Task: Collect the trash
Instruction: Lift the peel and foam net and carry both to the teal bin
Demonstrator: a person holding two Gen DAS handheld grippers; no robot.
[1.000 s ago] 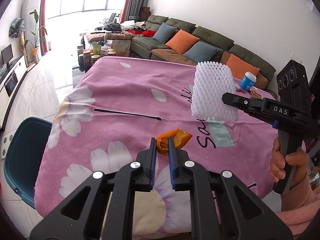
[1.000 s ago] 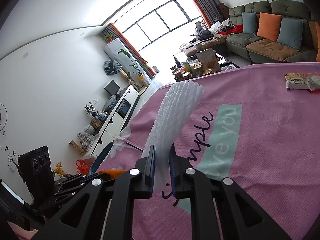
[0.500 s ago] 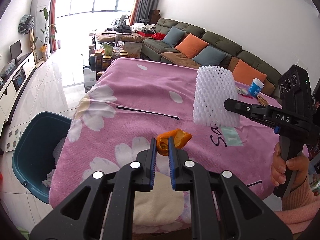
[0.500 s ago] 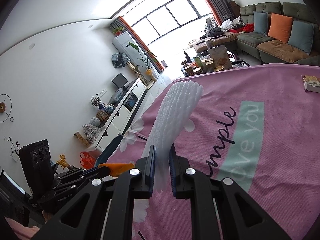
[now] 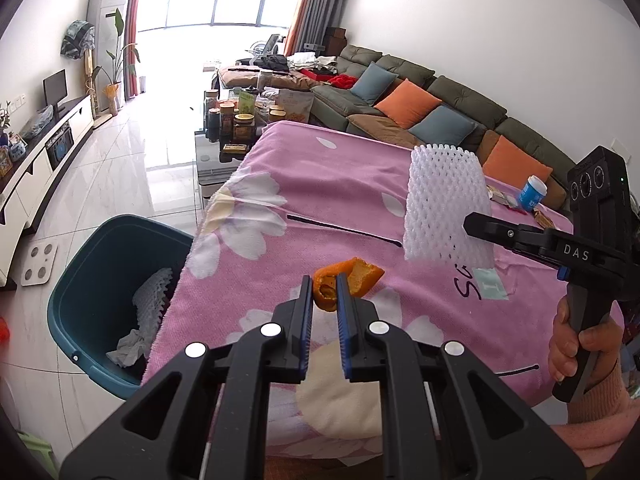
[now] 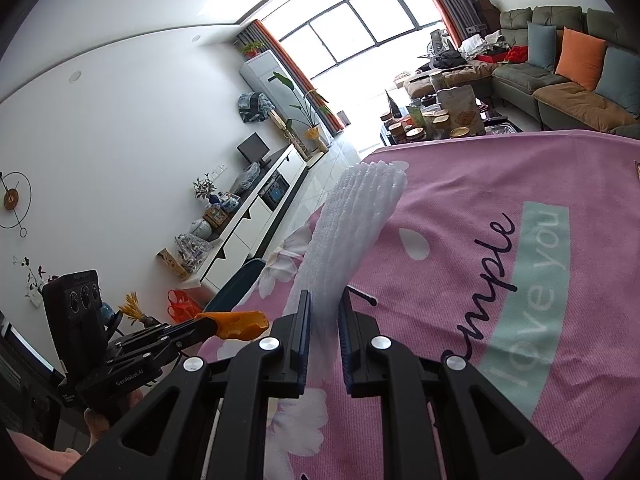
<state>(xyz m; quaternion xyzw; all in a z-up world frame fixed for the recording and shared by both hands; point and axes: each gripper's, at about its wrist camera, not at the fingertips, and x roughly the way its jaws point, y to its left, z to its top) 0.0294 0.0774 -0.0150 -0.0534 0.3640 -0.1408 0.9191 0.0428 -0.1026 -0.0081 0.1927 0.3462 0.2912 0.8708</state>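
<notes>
The left gripper (image 5: 323, 292), black with blue-lined pads, is clenched on a curled piece of orange peel (image 5: 346, 282), which sticks out past the fingertips above the pink flower-printed cloth covering the table (image 5: 320, 184). In the right wrist view the same peel (image 6: 240, 323) shows as an orange wedge at the tip of the left gripper, held off the near left edge of the cloth. The right gripper (image 6: 324, 312) grasps a white foam mesh fruit sleeve (image 6: 352, 232) by its lower end, so the sleeve stands up and leans away over the cloth; from the left wrist view this sleeve (image 5: 446, 204) hangs in the air above the cloth, pinched by the black jaws of the tool marked "DAS". A hand (image 5: 580, 344) in a pink sleeve grips that tool's handle at the right edge. On the floor beside the table's left edge stands a dark teal plastic bin (image 5: 80, 280), holding another white foam mesh piece (image 5: 154, 300) and a crumpled white tissue (image 5: 130, 346). At the far right of the cloth lie a small blue-and-white cup (image 5: 532, 192) and some snack wrappers (image 5: 504, 200). Beyond the table are a green sofa (image 5: 452, 104) with orange and blue cushions and a low table crowded with jars (image 5: 236, 120).
</notes>
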